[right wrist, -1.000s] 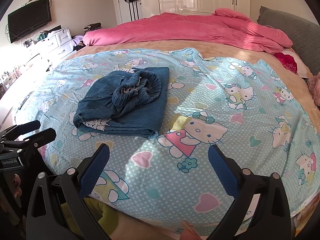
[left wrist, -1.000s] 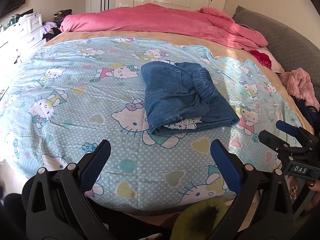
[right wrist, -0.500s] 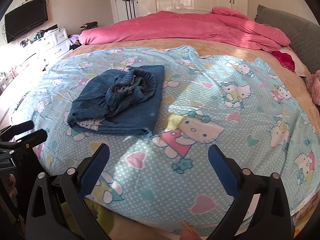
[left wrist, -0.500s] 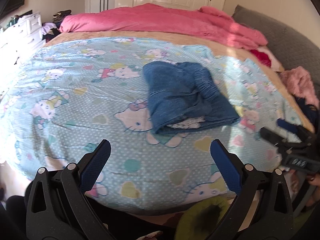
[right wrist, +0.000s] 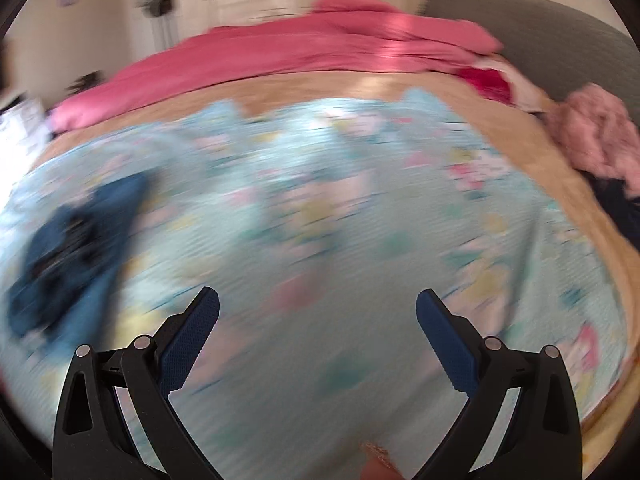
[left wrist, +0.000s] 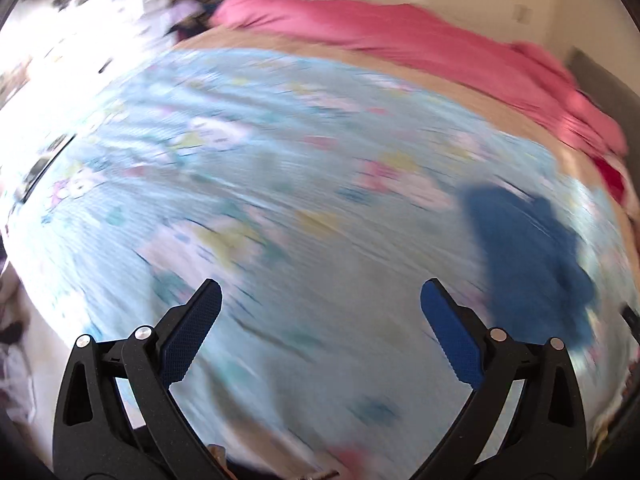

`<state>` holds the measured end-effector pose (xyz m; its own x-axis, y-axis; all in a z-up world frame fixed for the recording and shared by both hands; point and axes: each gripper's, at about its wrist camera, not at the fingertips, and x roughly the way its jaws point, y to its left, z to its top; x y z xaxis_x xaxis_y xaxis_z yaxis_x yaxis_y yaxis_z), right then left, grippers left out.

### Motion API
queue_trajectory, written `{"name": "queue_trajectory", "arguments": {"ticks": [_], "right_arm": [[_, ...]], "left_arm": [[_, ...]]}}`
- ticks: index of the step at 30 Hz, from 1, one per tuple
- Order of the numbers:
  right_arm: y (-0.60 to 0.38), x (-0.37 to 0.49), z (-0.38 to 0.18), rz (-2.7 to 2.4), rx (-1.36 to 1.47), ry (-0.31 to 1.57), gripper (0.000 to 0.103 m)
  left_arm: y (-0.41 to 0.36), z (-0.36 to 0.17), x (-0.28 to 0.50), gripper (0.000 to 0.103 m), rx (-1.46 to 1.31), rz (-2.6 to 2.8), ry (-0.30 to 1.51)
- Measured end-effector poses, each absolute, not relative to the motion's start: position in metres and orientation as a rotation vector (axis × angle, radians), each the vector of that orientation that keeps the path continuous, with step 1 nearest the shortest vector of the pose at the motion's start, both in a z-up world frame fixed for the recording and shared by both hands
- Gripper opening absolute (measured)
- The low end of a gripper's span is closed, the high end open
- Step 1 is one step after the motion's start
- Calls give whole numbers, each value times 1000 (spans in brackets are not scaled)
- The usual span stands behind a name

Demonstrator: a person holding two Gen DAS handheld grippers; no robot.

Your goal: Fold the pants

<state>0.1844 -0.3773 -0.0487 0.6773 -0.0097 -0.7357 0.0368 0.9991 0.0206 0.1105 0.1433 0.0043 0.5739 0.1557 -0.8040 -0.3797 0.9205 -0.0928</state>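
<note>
The folded blue denim pants point(left wrist: 524, 256) lie on the light blue cartoon-print bedspread point(left wrist: 280, 208), at the right in the blurred left wrist view. In the right wrist view the pants point(right wrist: 76, 248) lie at the far left. My left gripper point(left wrist: 320, 300) is open and empty, well left of the pants above the bedspread. My right gripper point(right wrist: 318, 306) is open and empty, well right of the pants. Both views are smeared by motion.
A pink duvet point(right wrist: 320, 48) is bunched along the far side of the bed. A grey headboard point(right wrist: 540, 32) and a fluffy pink garment point(right wrist: 596, 136) are at the right. White drawers point(left wrist: 132, 4) stand at the far left.
Both cameras have swung fast: the left one to the left, the right one to the right. The pants have slid toward the edge of each view. Both grippers stay open.
</note>
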Motion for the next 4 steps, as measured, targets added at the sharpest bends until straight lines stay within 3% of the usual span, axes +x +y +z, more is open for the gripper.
{"name": "queue_trajectory", "arguments": {"ticks": [4], "right_arm": [[-455, 245, -59, -243, 22, 862, 98]], "left_arm": [[212, -14, 156, 94, -307, 479, 983]]}}
